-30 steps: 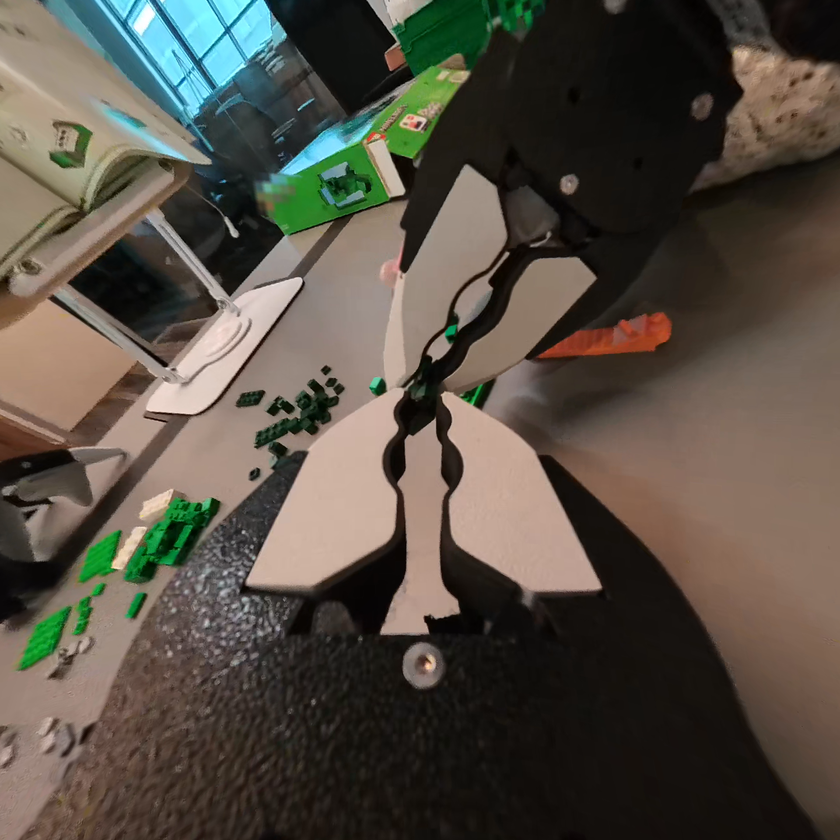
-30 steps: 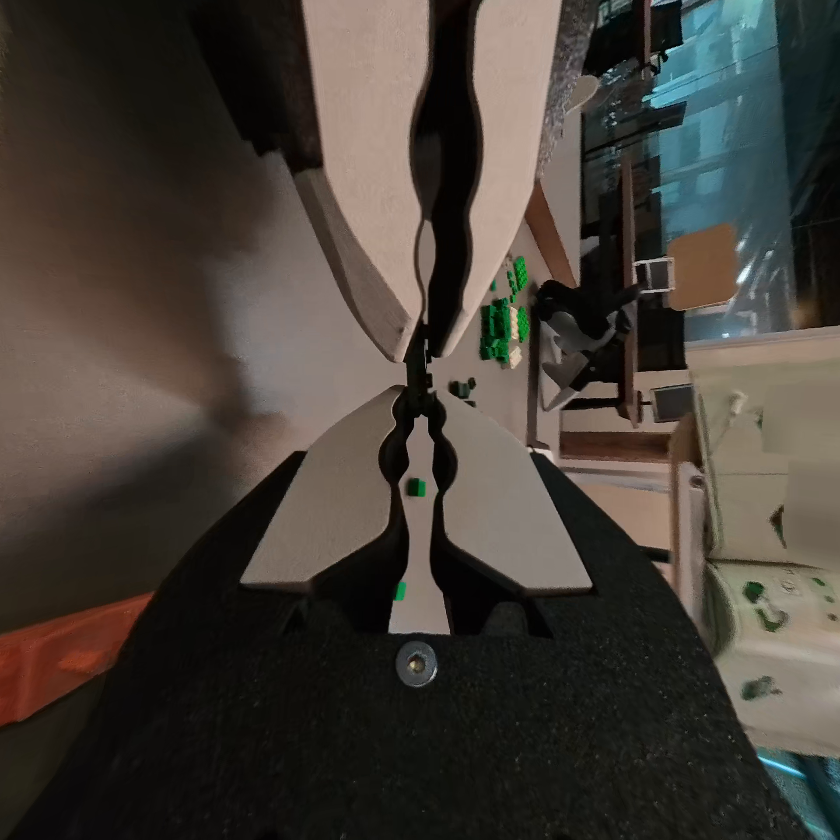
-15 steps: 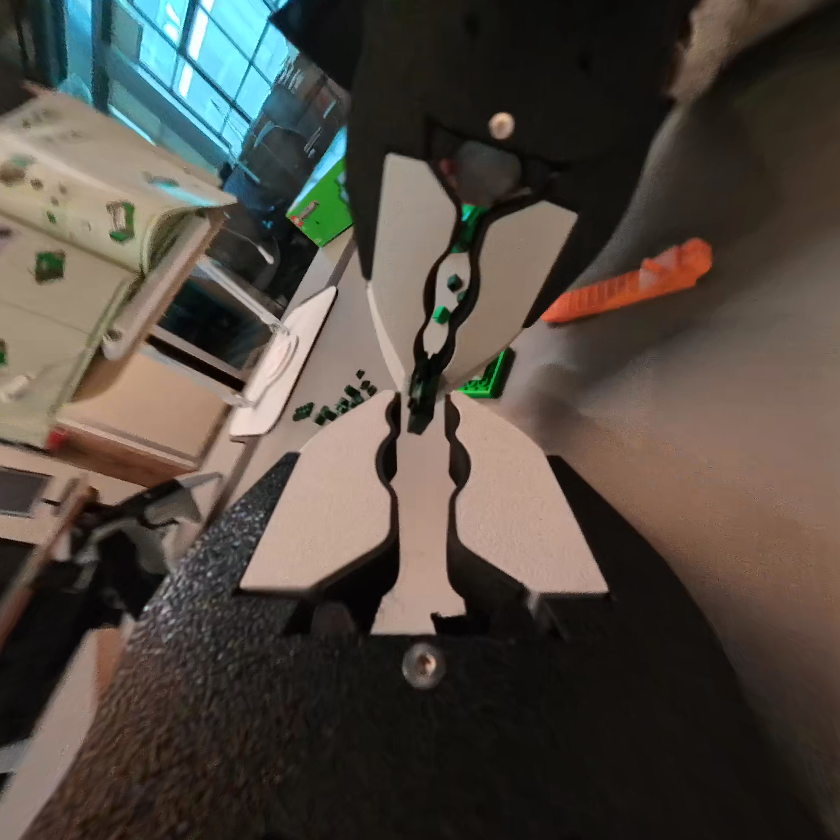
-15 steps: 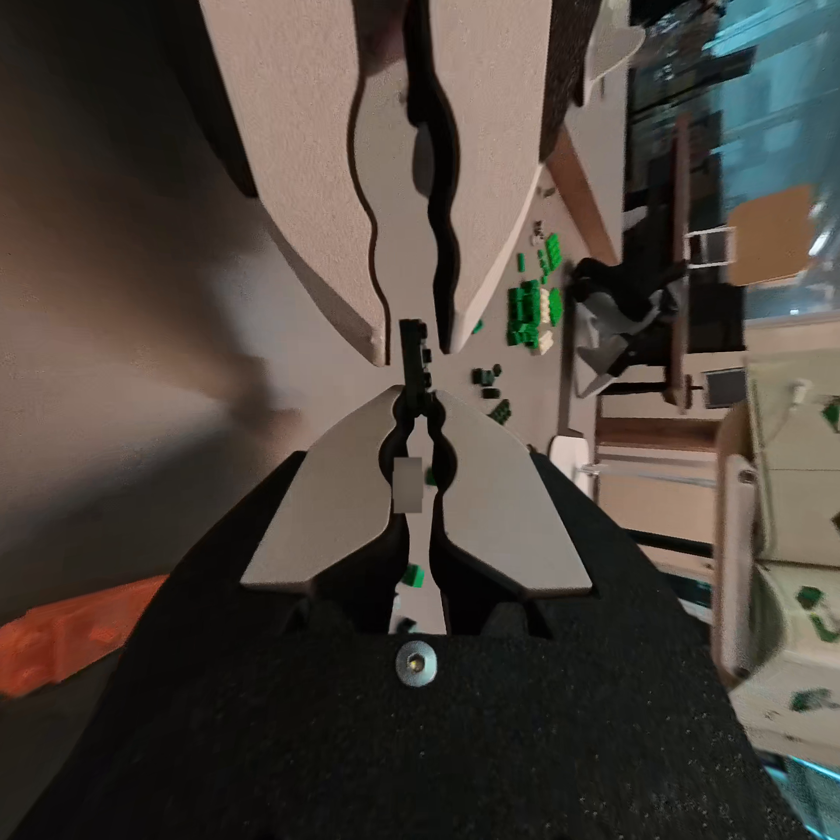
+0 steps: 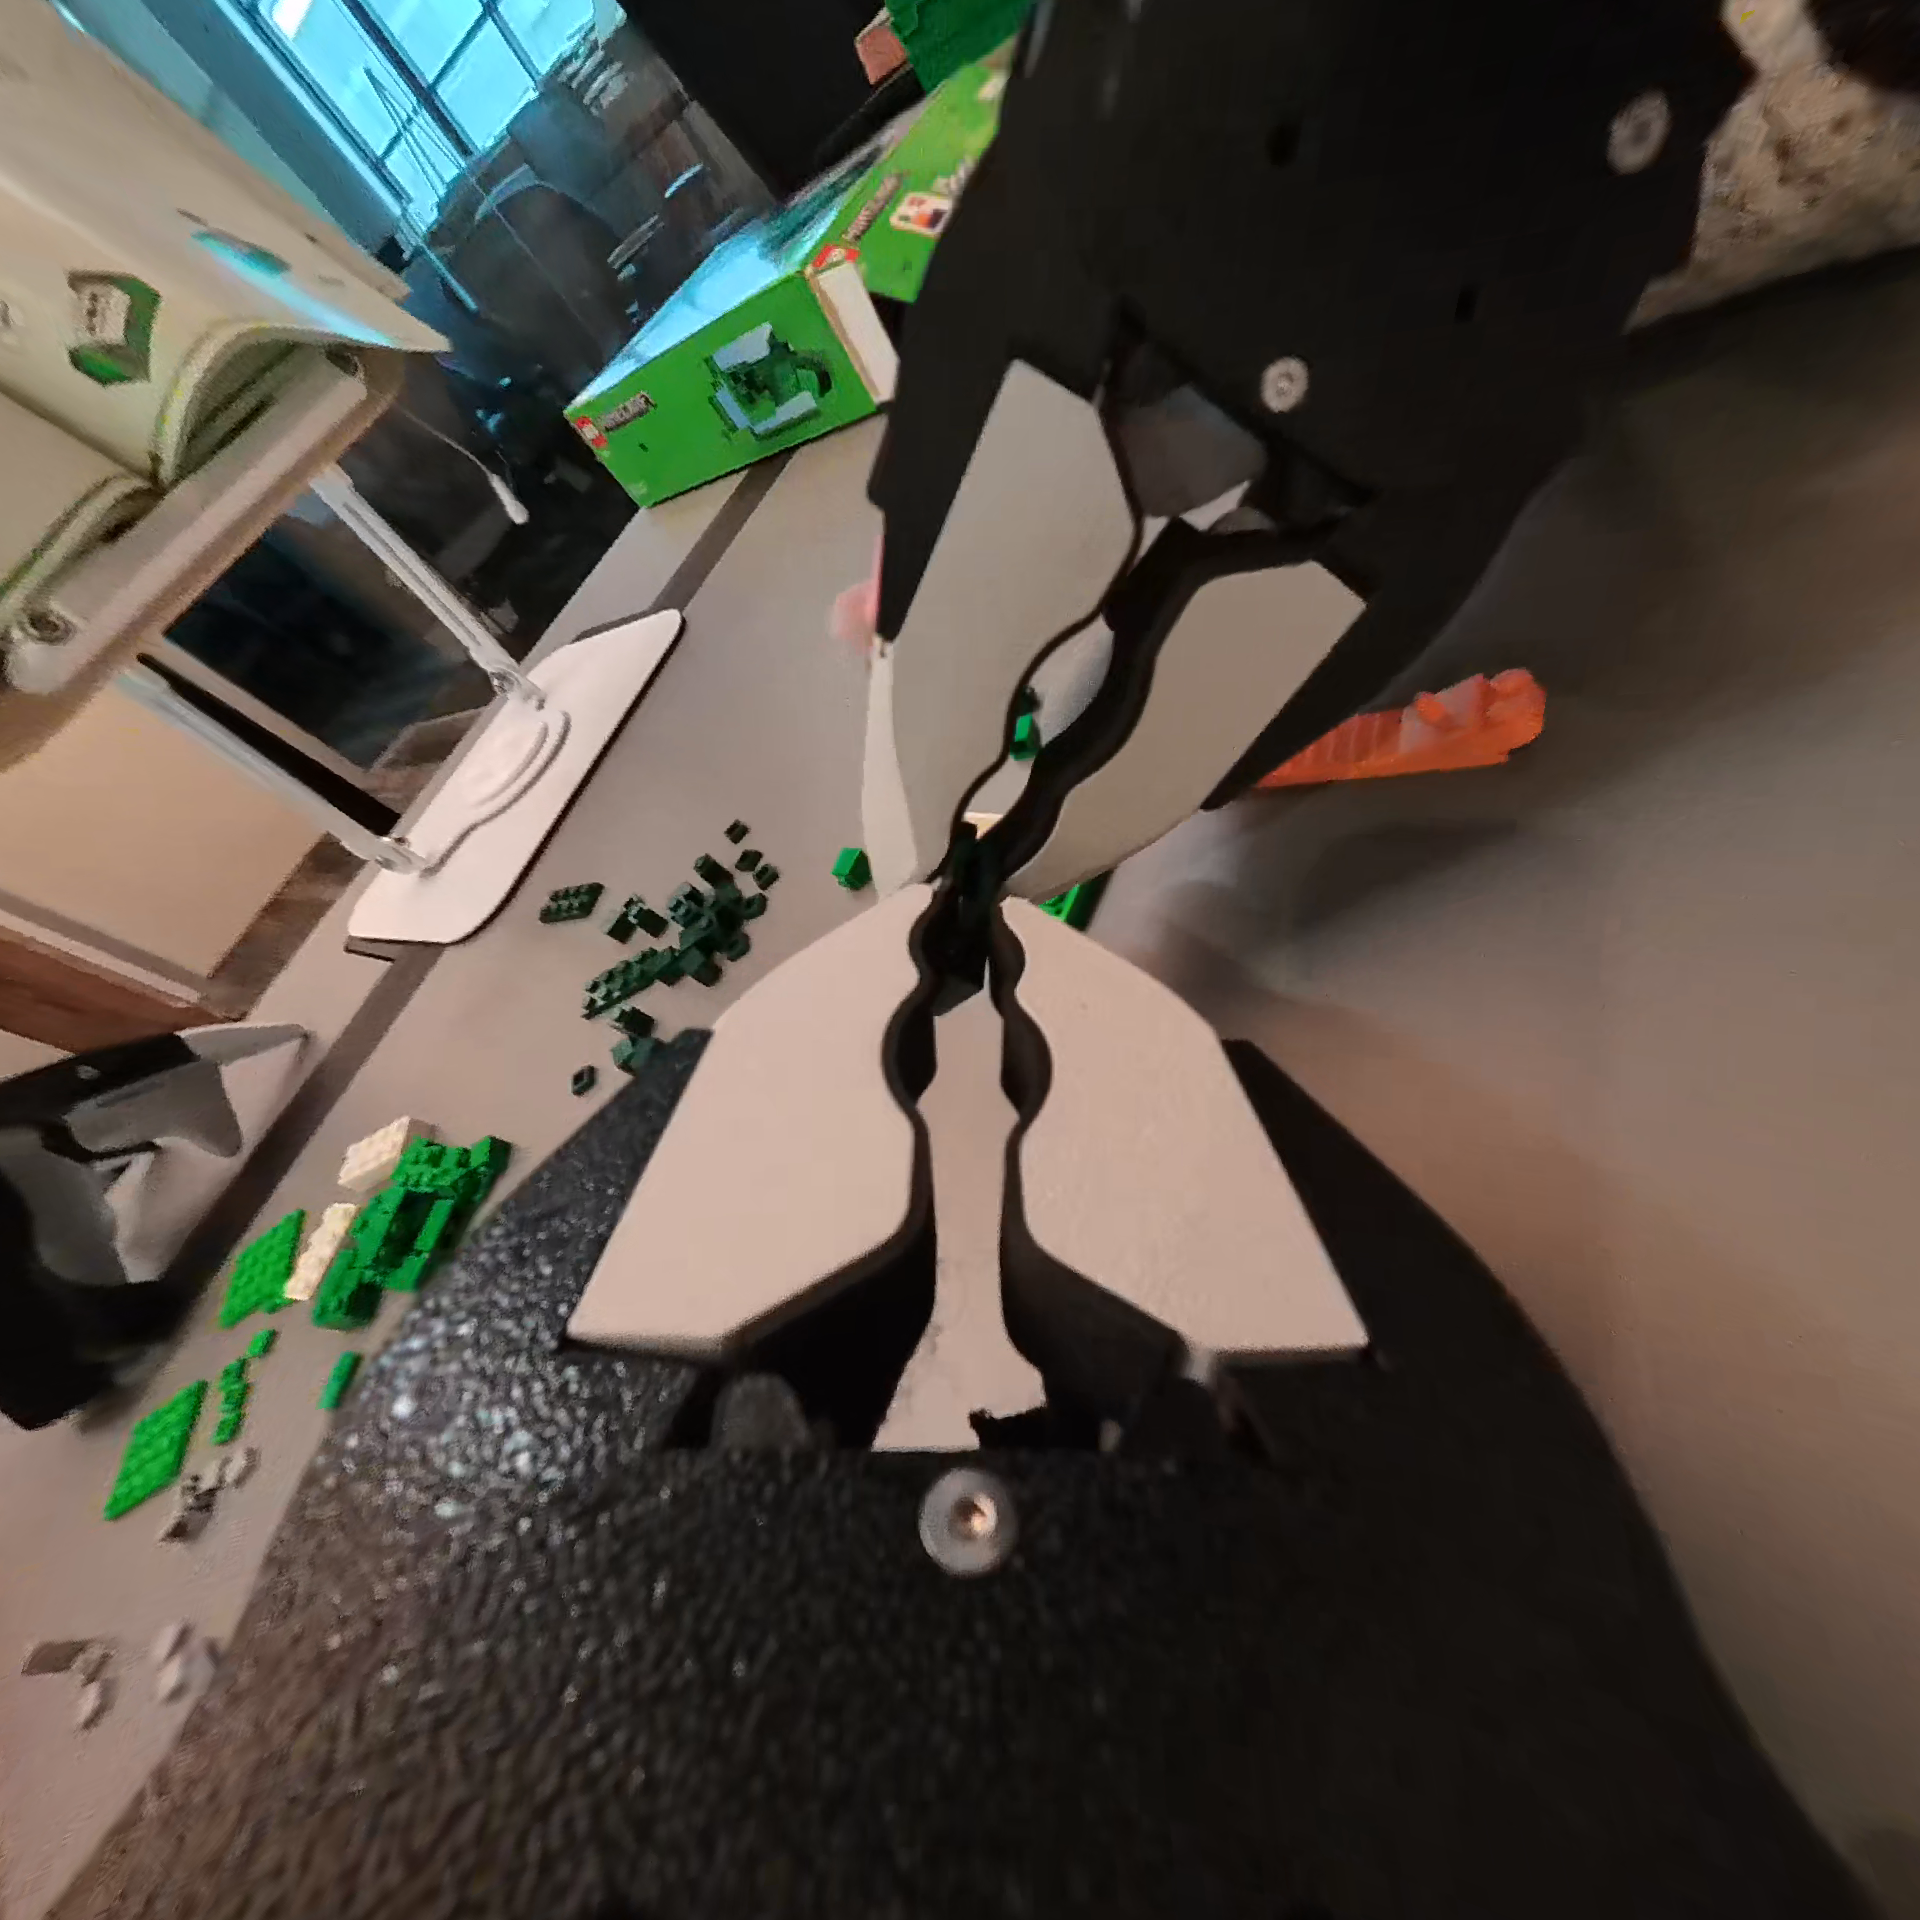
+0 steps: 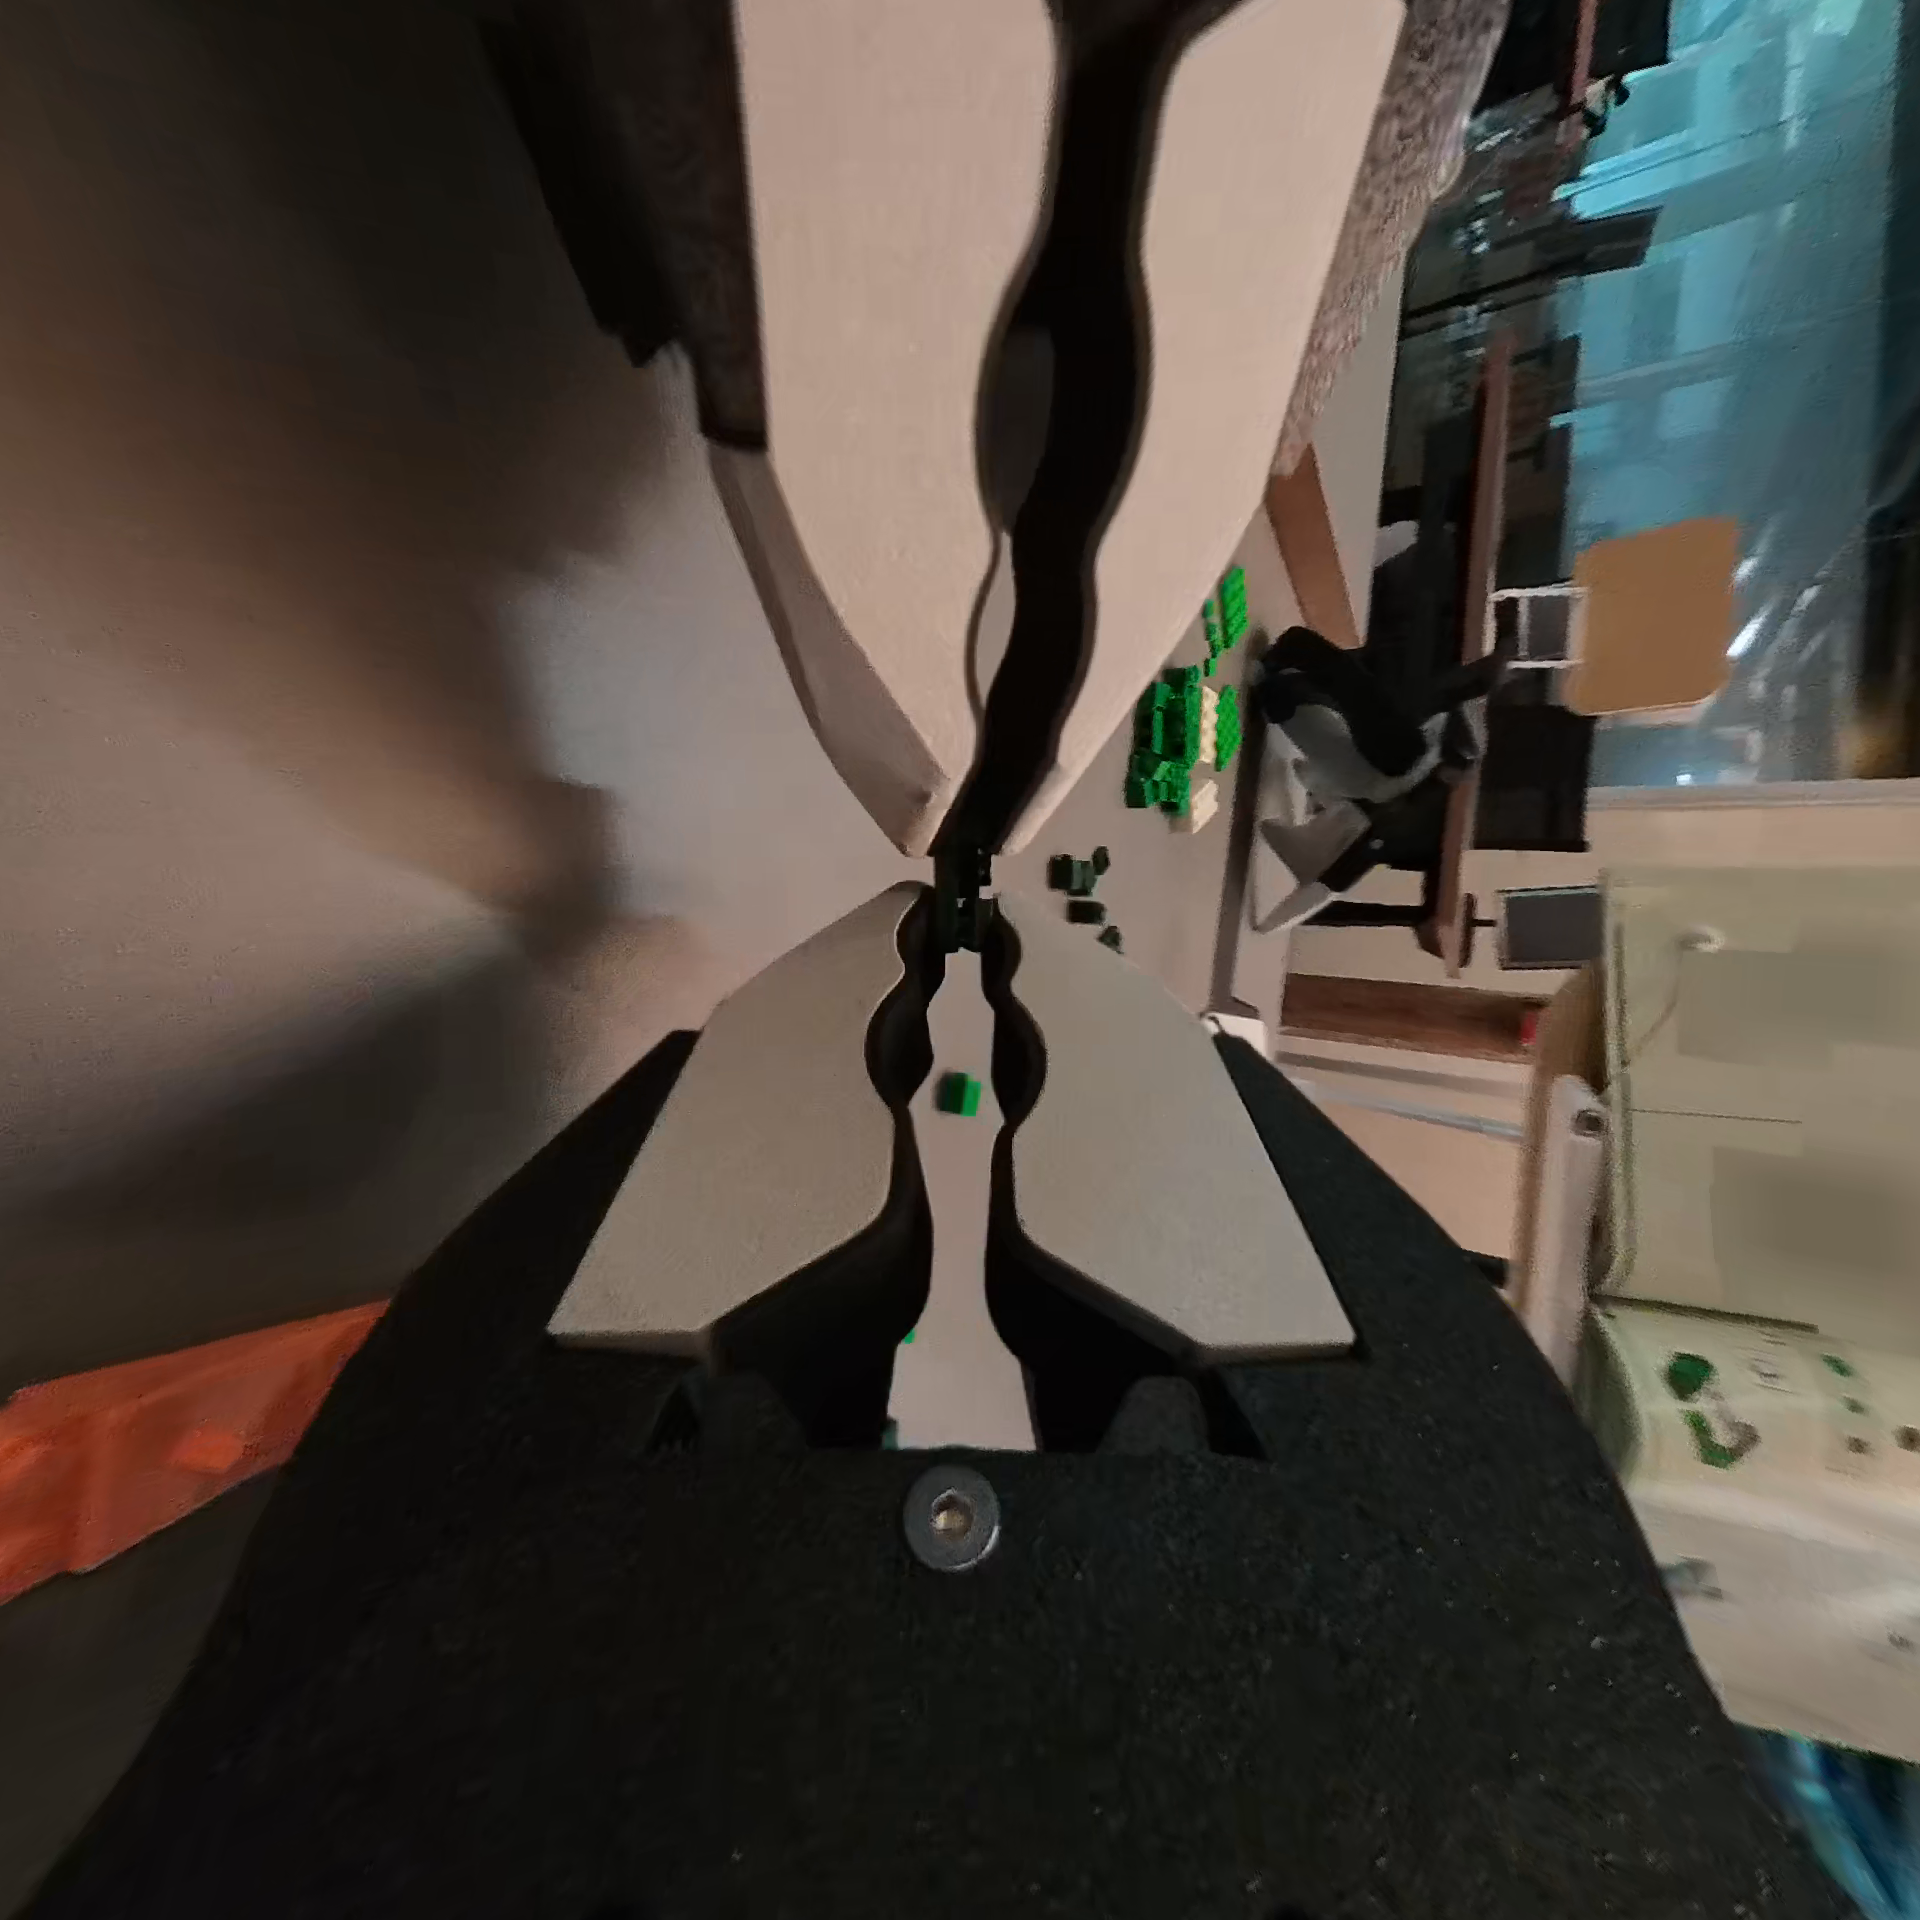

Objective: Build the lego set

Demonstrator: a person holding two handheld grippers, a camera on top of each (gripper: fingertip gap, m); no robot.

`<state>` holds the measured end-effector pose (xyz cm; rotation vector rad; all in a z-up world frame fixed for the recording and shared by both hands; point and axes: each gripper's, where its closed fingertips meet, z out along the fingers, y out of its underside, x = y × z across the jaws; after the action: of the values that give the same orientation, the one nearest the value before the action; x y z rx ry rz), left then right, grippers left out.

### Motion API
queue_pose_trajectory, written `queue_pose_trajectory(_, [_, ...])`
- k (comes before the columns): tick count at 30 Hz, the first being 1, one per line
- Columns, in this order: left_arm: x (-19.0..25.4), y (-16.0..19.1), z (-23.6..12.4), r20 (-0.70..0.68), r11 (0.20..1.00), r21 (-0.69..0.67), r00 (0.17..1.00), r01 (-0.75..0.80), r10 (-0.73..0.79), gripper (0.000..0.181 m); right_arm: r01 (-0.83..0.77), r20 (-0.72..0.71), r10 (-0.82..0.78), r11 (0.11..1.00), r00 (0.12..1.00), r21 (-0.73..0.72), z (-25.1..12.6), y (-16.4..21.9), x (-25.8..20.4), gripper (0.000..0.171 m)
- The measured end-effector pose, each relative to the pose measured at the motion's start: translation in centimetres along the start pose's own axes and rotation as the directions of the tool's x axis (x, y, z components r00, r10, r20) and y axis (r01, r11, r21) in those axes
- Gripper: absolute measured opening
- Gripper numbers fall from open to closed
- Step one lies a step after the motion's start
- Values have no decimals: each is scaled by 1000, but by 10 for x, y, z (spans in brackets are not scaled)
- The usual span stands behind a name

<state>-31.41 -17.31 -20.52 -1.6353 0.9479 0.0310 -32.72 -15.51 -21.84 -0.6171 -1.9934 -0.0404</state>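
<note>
My left gripper (image 5: 961, 914) and right gripper (image 6: 961, 891) pinch one small dark green brick piece (image 5: 966, 883) above the smooth grey table (image 5: 1558, 1039), near big windows (image 5: 416, 94).

Grey table (image 5: 1558, 1143). White stand base (image 5: 520, 769) at its left edge, raised tray (image 5: 197, 488) above carrying an open booklet (image 5: 125, 343). Window (image 5: 416, 94) behind. Chair (image 6: 1652, 623) beyond the table.

The dark green piece (image 5: 961, 914) is mostly hidden between the meeting claw tips, its shape unclear. The orange tool (image 6: 156, 1434) is cut off by the picture's edge. Grey bits (image 5: 187, 1673) on the counter (image 5: 1558, 1039) are too blurred to identify.
</note>
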Motion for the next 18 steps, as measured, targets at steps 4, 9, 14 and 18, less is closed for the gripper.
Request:
queue_pose_trajectory(4, [0,1,1,-23,997,5,997,79,-79,7,64,-45,-65,998,997,-13,0,1,2,7])
queue_pose_trajectory(9, [0,1,1,-38,993,7,992,118,-118,7,115,-84,-114,993,990,-1,0,1,3,8])
queue_pose_trajectory(14, [0,1,1,-50,990,14,989,141,-140,7,103,-95,-99,994,990,30,0,0,3,8])
queue_pose_trajectory(18, [-2,-1,0,-29,991,27,991,129,-128,7,59,-103,-57,998,993,18,-1,1,6,5])
